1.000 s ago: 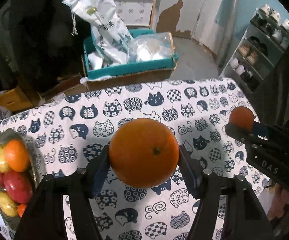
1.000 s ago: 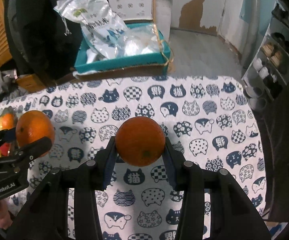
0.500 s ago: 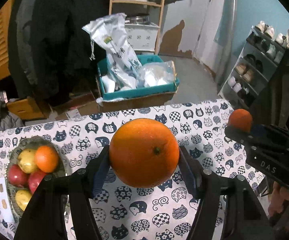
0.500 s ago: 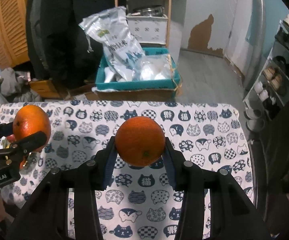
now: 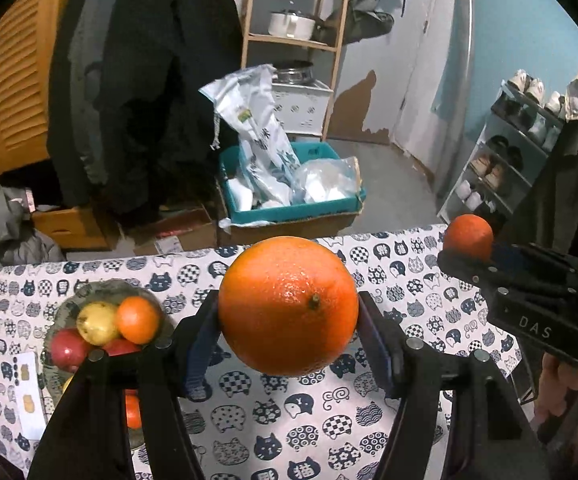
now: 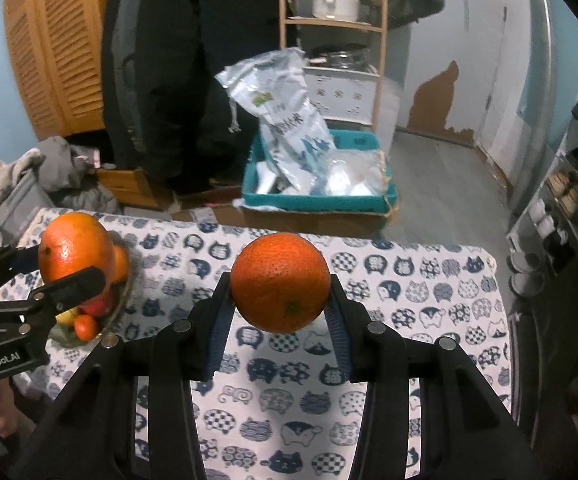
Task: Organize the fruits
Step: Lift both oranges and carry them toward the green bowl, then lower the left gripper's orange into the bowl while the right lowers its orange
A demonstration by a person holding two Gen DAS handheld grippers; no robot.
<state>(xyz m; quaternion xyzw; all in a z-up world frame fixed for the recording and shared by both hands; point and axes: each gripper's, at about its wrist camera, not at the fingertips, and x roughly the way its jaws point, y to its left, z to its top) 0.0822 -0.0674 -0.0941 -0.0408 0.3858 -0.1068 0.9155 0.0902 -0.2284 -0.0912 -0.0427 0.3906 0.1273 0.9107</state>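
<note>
My left gripper is shut on a large orange, held high above the cat-print tablecloth. My right gripper is shut on a smaller orange, also well above the cloth. Each gripper shows in the other's view: the right one with its small orange at the right edge, the left one with its large orange at the left edge. A glass fruit bowl at the table's left end holds red apples, a yellow fruit and small oranges; the bowl is partly hidden behind the left gripper in the right wrist view.
A white paper slip lies left of the bowl. Beyond the table's far edge stand a teal box with plastic bags, cardboard boxes, hanging dark coats, a wooden shelf and a shoe rack at the right.
Both grippers have risen and tilted up with their oranges still held. The table has dropped lower in both views and more of the room behind shows.
</note>
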